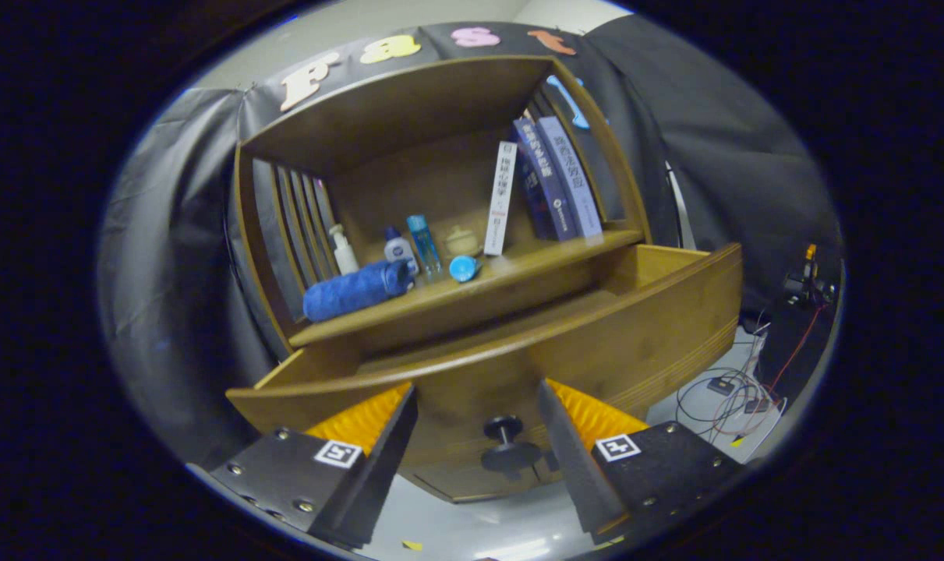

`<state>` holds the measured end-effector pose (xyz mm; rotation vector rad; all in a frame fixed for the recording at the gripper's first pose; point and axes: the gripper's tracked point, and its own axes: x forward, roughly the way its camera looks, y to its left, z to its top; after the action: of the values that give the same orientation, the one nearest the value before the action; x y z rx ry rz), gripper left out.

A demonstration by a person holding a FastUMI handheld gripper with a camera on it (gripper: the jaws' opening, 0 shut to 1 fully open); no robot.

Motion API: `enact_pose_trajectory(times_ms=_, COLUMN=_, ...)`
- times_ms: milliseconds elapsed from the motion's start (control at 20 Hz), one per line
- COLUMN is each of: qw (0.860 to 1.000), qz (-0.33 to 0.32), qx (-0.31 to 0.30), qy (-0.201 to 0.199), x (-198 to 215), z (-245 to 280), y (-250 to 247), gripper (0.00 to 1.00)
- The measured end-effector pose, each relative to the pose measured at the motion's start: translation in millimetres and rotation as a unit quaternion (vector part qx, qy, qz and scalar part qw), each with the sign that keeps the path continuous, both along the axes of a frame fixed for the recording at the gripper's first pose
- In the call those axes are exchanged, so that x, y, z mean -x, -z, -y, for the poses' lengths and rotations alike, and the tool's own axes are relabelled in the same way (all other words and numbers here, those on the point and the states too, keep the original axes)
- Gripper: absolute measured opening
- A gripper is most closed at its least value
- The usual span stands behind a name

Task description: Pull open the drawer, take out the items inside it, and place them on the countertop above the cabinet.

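Now my gripper point(478, 436) fingers stand wide apart, holding nothing. Dark drawer knob point(506, 446) sits between them, nearer the right finger, touching neither. Drawer point(565, 343) is pulled out below the counter point(472, 292); its inside is hidden behind the front panel. On the counter: rolled blue towel point(356, 290) at the left front edge, small bottles point(409, 248) behind it, upright books point(546, 183) at the right end. Cables point(733, 393) lie on the floor beyond the right finger.
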<state>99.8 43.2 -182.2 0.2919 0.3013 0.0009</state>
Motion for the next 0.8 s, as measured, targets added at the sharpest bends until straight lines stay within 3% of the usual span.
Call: enact_pose_trajectory(times_ms=800, qw=1.0, qz=-0.011, qx=-0.005, qy=-0.026, x=-101.6, z=-11.4, y=11.9, gripper=0.93)
